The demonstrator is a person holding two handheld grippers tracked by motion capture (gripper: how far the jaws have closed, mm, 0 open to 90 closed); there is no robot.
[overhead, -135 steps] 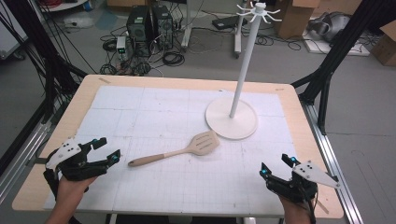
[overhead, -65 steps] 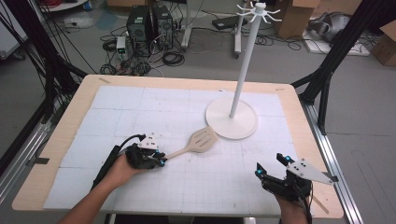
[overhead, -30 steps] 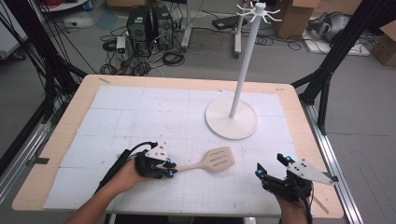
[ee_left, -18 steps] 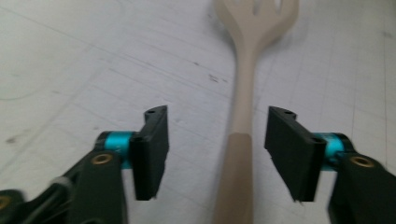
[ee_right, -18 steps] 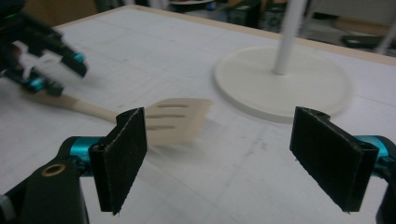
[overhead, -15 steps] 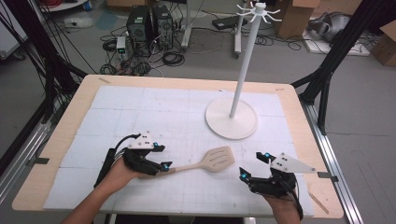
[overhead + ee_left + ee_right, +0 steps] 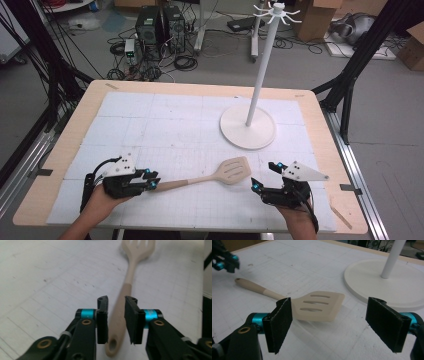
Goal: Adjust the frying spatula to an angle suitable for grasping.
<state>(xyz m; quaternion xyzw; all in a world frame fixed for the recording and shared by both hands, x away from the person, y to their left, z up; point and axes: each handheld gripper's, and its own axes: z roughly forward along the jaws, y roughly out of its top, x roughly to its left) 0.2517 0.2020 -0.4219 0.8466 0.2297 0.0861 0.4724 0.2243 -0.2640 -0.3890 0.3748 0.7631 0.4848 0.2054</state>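
Looking along my left gripper (image 7: pixel 116 321), I saw its jaws narrowly parted on either side of the spatula's (image 7: pixel 125 297) handle end, a small gap showing at each pad, so the grip had been let go. Half a second before, that gripper had the handle raised a little; now the spatula (image 7: pixel 200 178) lay flat on the white gridded mat (image 7: pixel 150 130) near the front of the table (image 7: pixel 60 150). In the high view the left gripper (image 7: pixel 151 178) sat at the tip of the handle.

My right gripper (image 7: pixel 337 322) stood wide open, its two pads well apart, with the slotted blade (image 7: pixel 319 305) just ahead between them and not touched. It had come forward and to the left since the earlier picture, and in the high view the right gripper (image 7: pixel 265 176) lay just beside the blade.

I saw no containers on the table.

The spatula's long axis ran nearly left to right across the mat, handle toward my left hand, blade toward my right and tilted slightly away from me.

Farther off, the white stand (image 7: pixel 248 127) stood upright on its round base, apart from the blade, its hooked top (image 7: pixel 274 11) bare.
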